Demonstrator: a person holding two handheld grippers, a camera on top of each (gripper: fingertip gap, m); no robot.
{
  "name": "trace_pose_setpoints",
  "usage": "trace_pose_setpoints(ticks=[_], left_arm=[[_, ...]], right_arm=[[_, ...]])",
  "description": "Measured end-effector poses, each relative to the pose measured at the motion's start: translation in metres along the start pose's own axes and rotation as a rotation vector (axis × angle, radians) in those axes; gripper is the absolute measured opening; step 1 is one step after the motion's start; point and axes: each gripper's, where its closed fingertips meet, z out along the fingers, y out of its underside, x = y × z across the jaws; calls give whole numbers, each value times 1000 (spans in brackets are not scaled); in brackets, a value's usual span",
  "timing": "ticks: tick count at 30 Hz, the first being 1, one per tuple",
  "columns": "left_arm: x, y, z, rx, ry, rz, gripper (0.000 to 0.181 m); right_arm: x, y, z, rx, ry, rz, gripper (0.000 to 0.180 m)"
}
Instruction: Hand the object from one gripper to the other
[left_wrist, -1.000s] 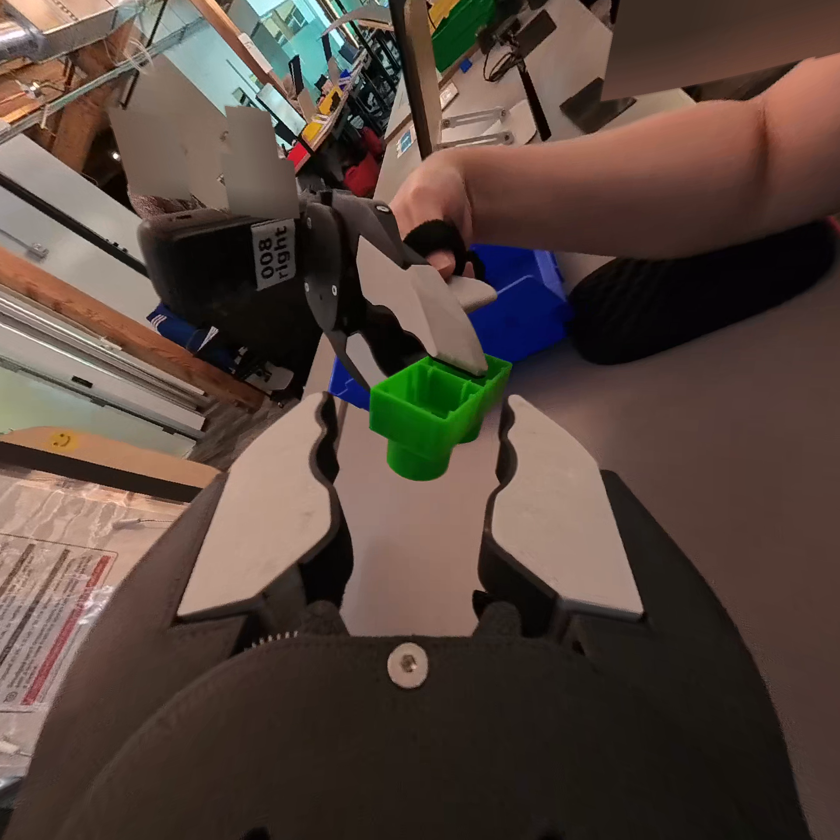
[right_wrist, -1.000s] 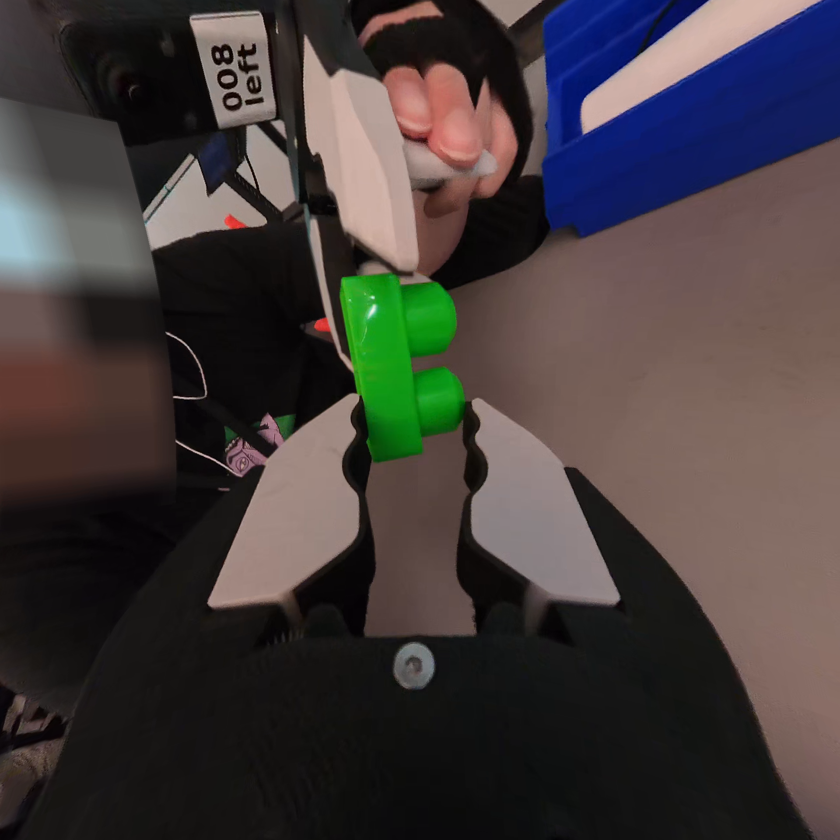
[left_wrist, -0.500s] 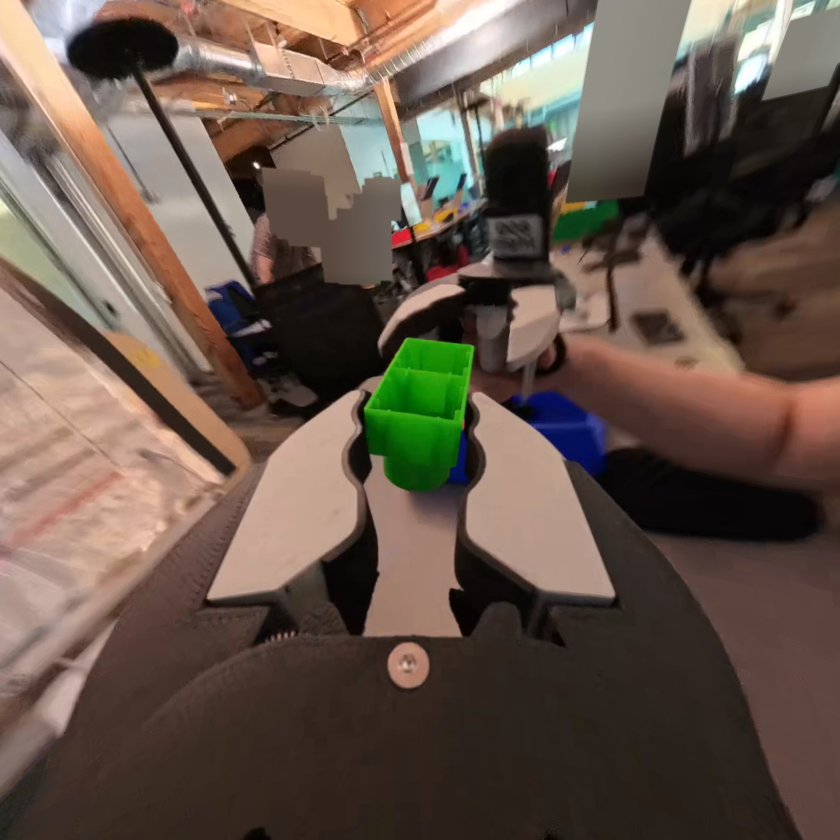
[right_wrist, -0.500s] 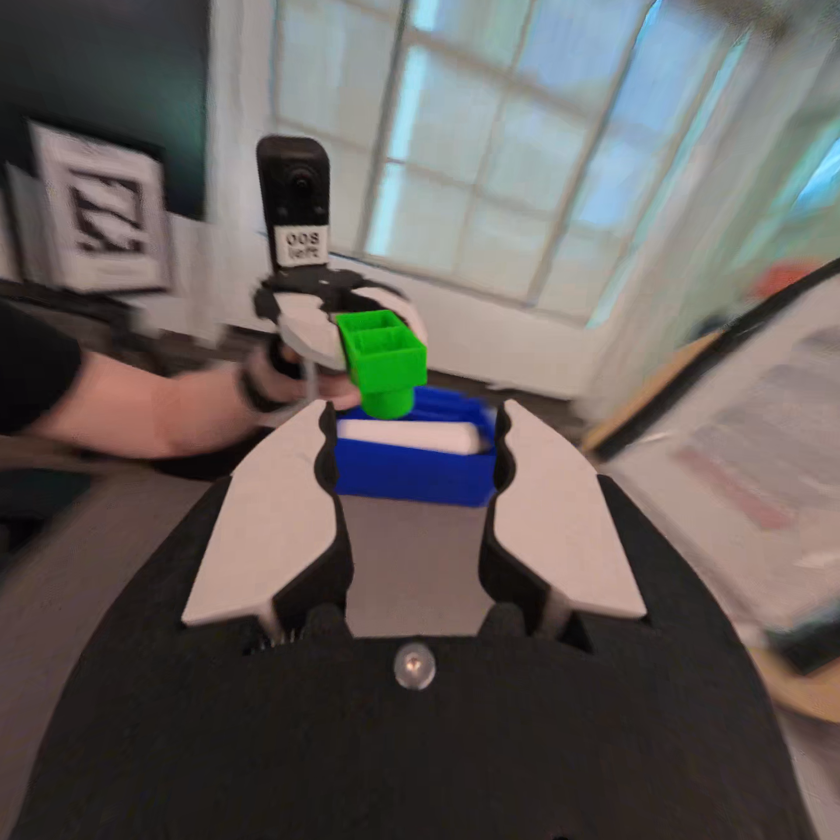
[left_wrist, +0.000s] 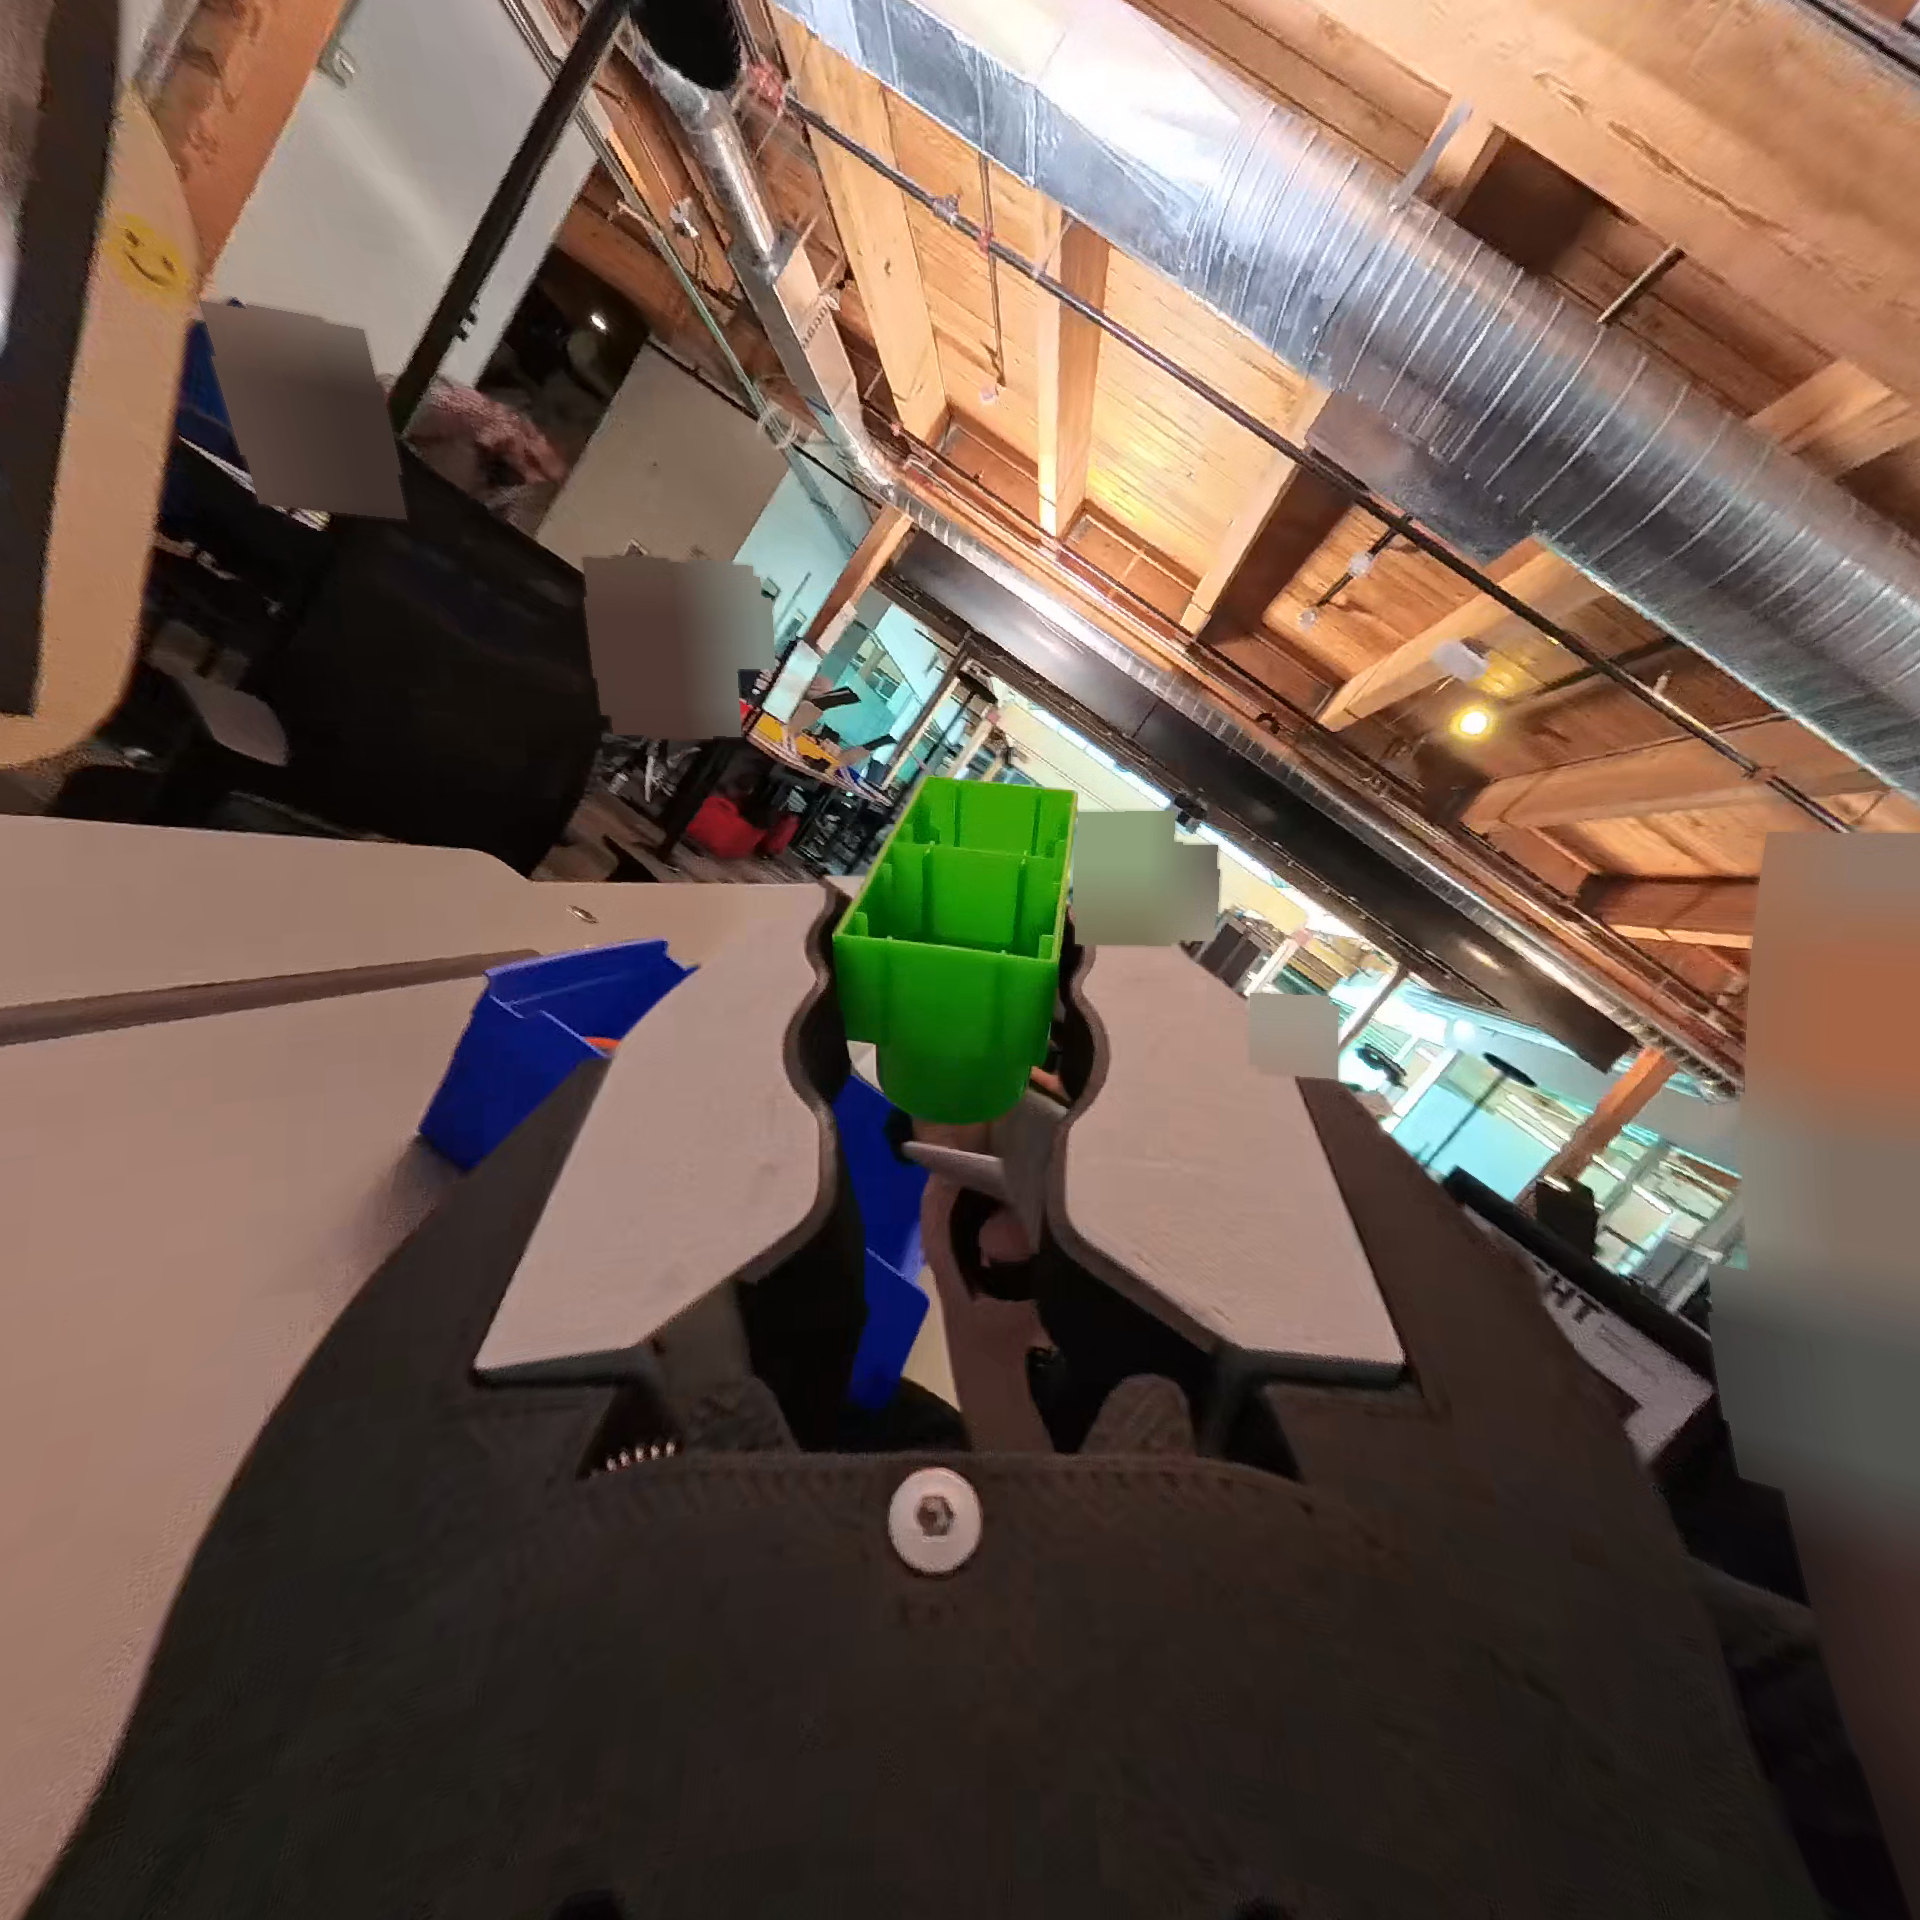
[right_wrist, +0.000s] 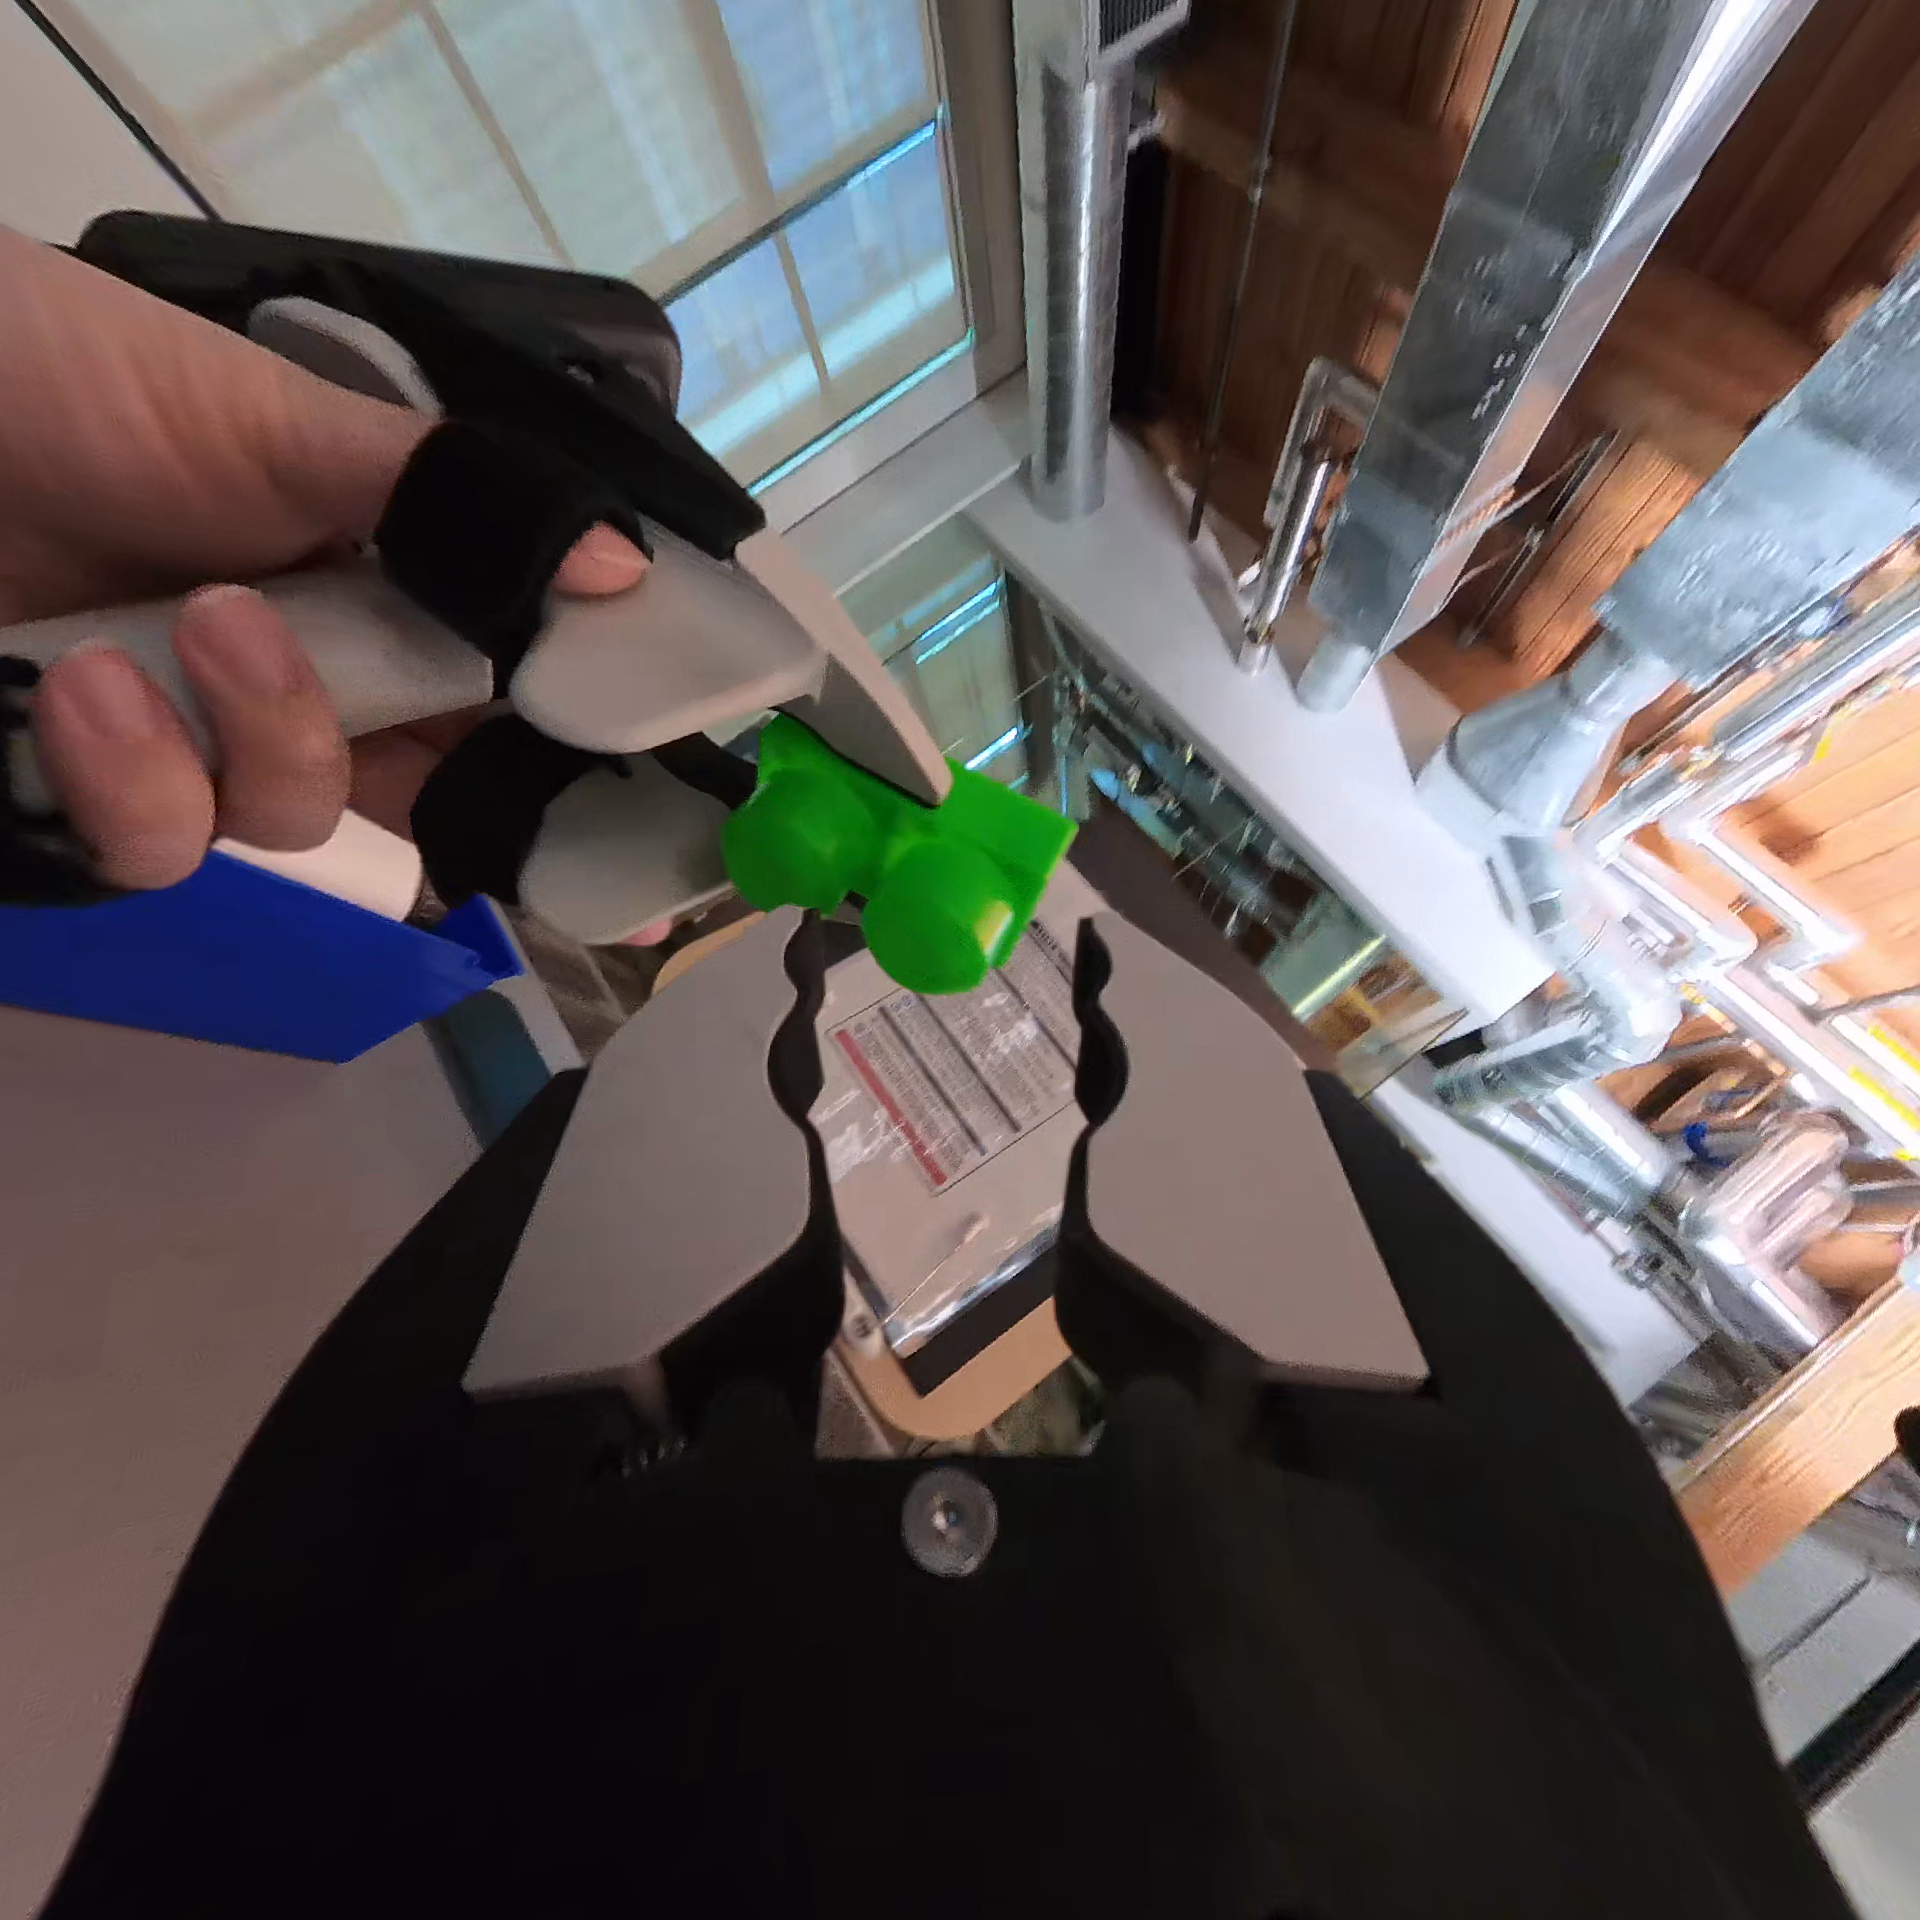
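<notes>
A bright green two-stud brick (left_wrist: 951, 966) is clamped between the fingertips of my left gripper (left_wrist: 951, 935), hollow side up against the ceiling. In the right wrist view the same brick (right_wrist: 904, 862) hangs studs-down from the left gripper (right_wrist: 831, 821), which comes in from the upper left in a gloved hand (right_wrist: 156, 644). My right gripper (right_wrist: 940, 935) is open and empty. Its fingertips sit just under the brick's lower stud, which touches neither finger. Part of the right gripper shows through the gap in the left wrist view (left_wrist: 977, 1174).
A blue bin (left_wrist: 540, 1039) stands on the grey table (left_wrist: 208, 1143); it also shows in the right wrist view (right_wrist: 239, 977). A plastic-wrapped printed sheet (right_wrist: 935, 1101) lies beyond the right fingers. Both views tilt up toward ducts and wooden beams.
One second ago my right gripper held the brick. Half a second ago the left had it and the right was open and apart. Now both tilt upward and the right is close under the brick.
</notes>
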Motion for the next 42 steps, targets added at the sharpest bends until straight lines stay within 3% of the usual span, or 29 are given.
trace_pose_setpoints(ticks=[4,17,24,31,36,39,42], left_arm=[[5,8,4,3,15,-8,37],[14,17,5,-107,118,-85,36],[19,29,3,-265,171,10,40],[27,66,-8,-550,220,158,51],[23,85,-19,-705,235,183,39],[26,73,-12,-636,262,109,38],[20,37,-2,-388,232,116,38]], right_arm=[[0,5,1,-14,10,62,31],[6,4,-3,-44,-80,41,27],[2,5,-11,-18,-234,-4,27],[-26,-4,-29,66,-496,-26,27],[-39,-7,-41,118,-624,-28,28],[-28,-7,-33,142,-519,-13,27],[-3,-2,-19,128,-351,110,40]])
